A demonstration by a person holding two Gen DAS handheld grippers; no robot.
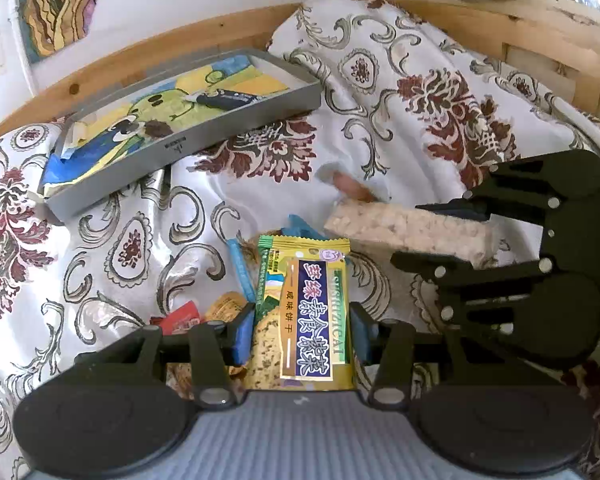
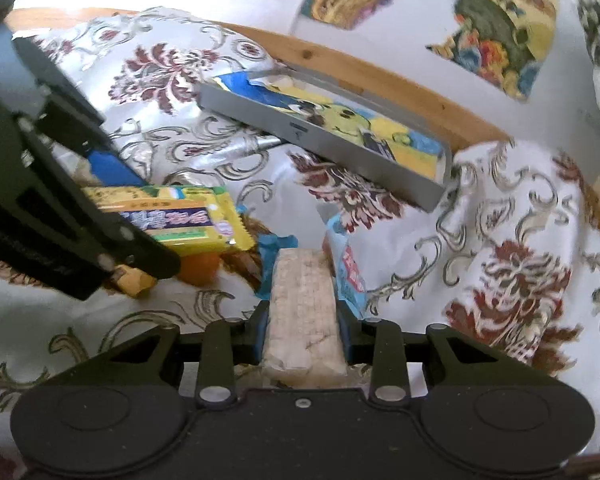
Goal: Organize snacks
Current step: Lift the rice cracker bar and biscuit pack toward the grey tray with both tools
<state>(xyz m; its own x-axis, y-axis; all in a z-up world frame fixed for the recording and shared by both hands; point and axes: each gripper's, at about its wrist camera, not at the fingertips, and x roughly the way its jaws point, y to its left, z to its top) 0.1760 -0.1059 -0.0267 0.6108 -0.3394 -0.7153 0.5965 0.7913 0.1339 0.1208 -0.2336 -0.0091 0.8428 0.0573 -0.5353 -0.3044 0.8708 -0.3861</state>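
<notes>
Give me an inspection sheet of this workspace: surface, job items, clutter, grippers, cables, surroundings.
Surface: floral cloth, rumpled, over a wood-framed base.
Job's things: yellow cracker packet and puffed rice bar, both held; grey tray lined with a cartoon picture, holding one dark packet.
Clutter: small pile of loose snacks on the cloth, red, orange and blue wrappers.
Grippers: left gripper shut on the yellow cracker packet; right gripper shut on the puffed rice bar.
Cables: nothing seen.
Surroundings: white wall with torn colourful pictures; wooden rail behind the tray.
</notes>
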